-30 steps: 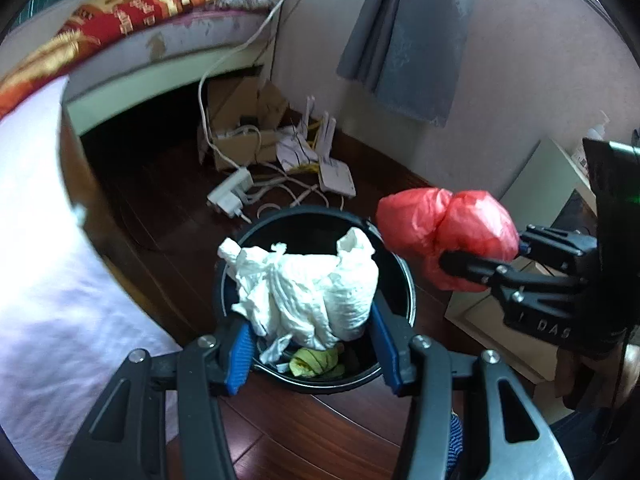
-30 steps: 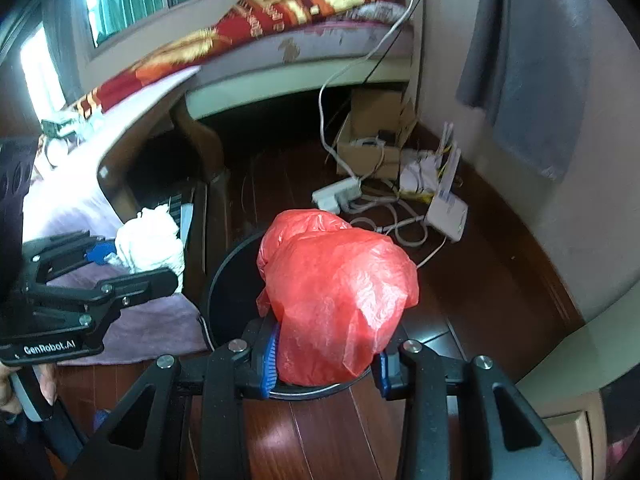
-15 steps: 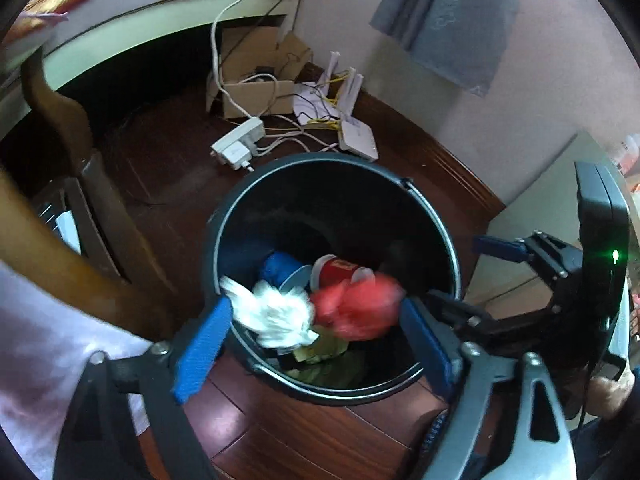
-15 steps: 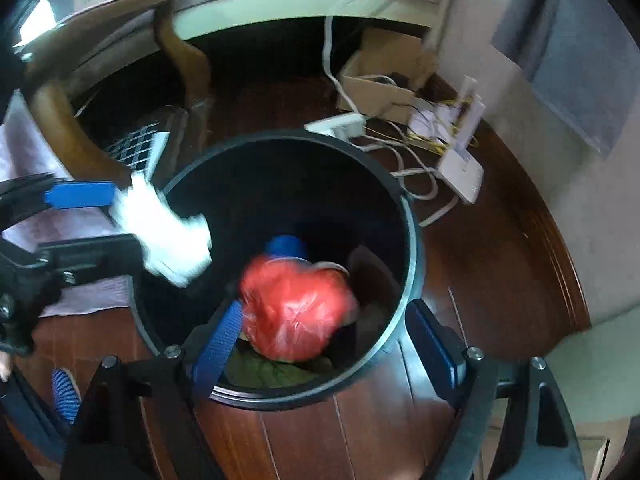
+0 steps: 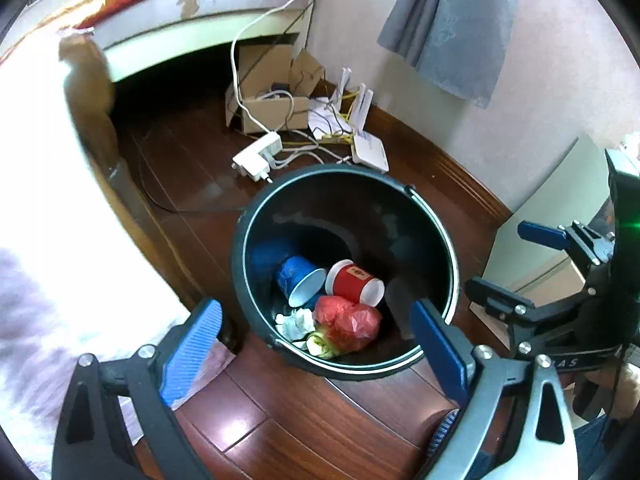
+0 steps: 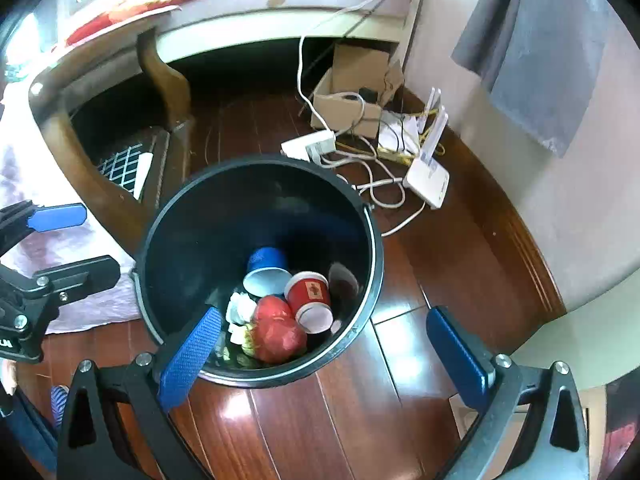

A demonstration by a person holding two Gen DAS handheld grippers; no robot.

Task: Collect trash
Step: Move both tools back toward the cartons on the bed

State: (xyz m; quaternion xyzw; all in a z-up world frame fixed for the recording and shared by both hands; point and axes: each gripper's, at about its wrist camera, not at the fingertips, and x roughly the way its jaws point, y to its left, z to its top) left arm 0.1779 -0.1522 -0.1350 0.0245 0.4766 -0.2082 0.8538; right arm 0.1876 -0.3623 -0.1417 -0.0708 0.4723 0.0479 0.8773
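Observation:
A black bin (image 5: pixel 348 372) stands on the dark wood floor under both grippers. At its bottom lie a red plastic bag (image 5: pixel 348 322), a crumpled white tissue (image 5: pixel 296 322), a blue paper cup (image 5: pixel 300 280) and a red paper cup (image 5: pixel 352 282). My left gripper (image 5: pixel 316 308) hangs open over the near rim, holding nothing. The jaws of my right gripper (image 6: pixel 324 314) are opening, with nothing between them; far below lie the bag (image 6: pixel 276 330) and tissue (image 6: pixel 240 308). Each gripper shows in the other's view, the right gripper (image 5: pixel 516 264) and the left gripper (image 6: pixel 76 244).
Behind the bin lie a power strip (image 5: pixel 256 156), a white router (image 5: pixel 370 152), tangled cables and a cardboard box (image 5: pixel 268 100). A carved wooden leg (image 6: pixel 168 80) and a cloth-covered table stand on the left. A pale cabinet (image 5: pixel 540 208) stands on the right, the wall behind.
Both grippers let go: the white tissue fell from the left and the red bag from the right into the bin. Both sank slightly and tipped toward the bin.

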